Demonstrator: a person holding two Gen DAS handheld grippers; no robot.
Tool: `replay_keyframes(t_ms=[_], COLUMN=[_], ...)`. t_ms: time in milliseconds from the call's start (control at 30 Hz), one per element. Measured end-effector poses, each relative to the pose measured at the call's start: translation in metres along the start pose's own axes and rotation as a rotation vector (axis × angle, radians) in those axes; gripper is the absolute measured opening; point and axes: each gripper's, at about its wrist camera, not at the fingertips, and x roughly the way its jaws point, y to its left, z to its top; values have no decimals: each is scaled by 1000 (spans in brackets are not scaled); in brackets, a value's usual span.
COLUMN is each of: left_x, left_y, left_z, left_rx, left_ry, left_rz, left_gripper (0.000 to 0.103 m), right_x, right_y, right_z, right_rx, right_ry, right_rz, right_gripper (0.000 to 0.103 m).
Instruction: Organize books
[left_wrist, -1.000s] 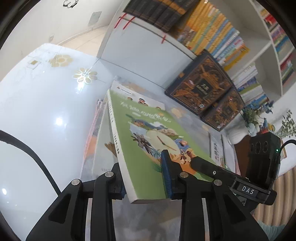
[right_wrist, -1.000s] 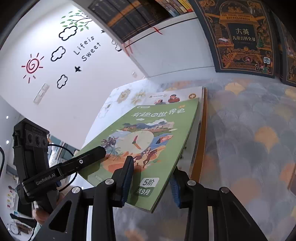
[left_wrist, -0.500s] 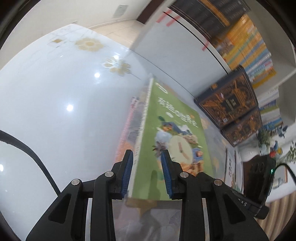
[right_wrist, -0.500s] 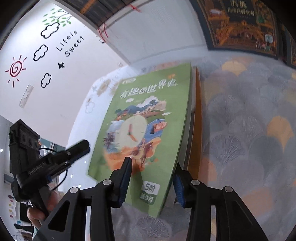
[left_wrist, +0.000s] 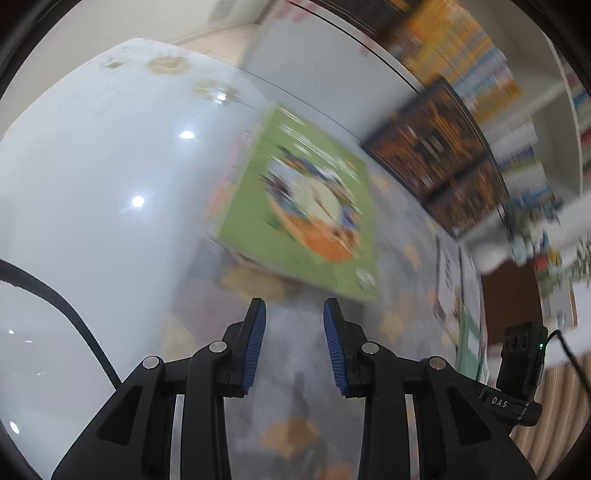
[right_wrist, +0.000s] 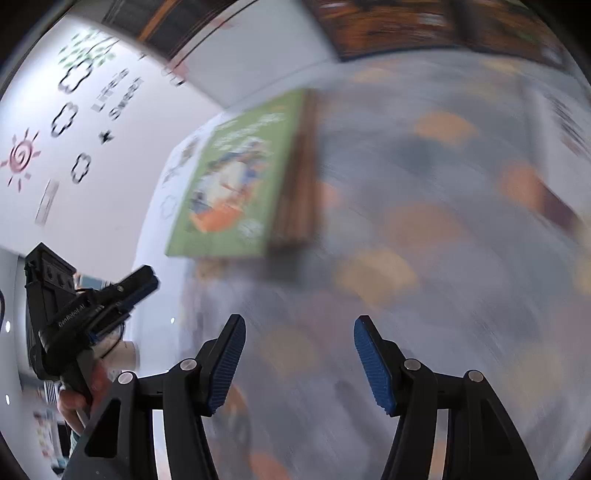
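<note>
With the green picture book (left_wrist: 299, 206) lying flat atop the stack of books (right_wrist: 295, 184) on the bench (left_wrist: 92, 184), both tongs — left (left_wrist: 294, 314) and right (right_wrist: 299, 328), whose jaws have just been opening — stand released and empty, so back away straight without nudging the stack.

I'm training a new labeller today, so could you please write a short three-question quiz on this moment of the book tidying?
1. True or false: the green book is clamped in the left gripper.
2. What does the green book rest on? A) a stack of books B) the shelf C) the striped sofa
3. Which gripper's jaws gape wider?

Key: 1 false, both grippers are empty. 2 A. 3 The right gripper, whose jaws have just been opening.
</note>
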Motion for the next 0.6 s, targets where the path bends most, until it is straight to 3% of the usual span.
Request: replay_keyframes(t_ms=[167, 300, 367, 433, 533, 600], left_x=[6, 30, 44, 65, 105, 130], left_y=[-64, -139, -169, -207, -259, -297], left_z=[-22, -52, -68, -90, -130, -155], left_rx=[105, 216, 244, 256, 204, 214], left_ry=[47, 110, 144, 201, 345, 413], left_rz=[-60, -109, -126, -164, -289, -319], left_gripper=[31, 35, 52, 60, 60, 60], right_x=[-62, -112, -141, -176, -221, -250], right_y=[-75, -131, -157, -186, -223, -256], right_z=[-56, -83, -93, -105, -124, -142], right_rx=[189, 304, 335, 363, 419, 476], right_ry=[-75, -150, -194, -244, -315, -359], right_rz=[-43, -74, -97, -138, -205, -280], right_gripper=[61, 61, 61, 61, 61, 61])
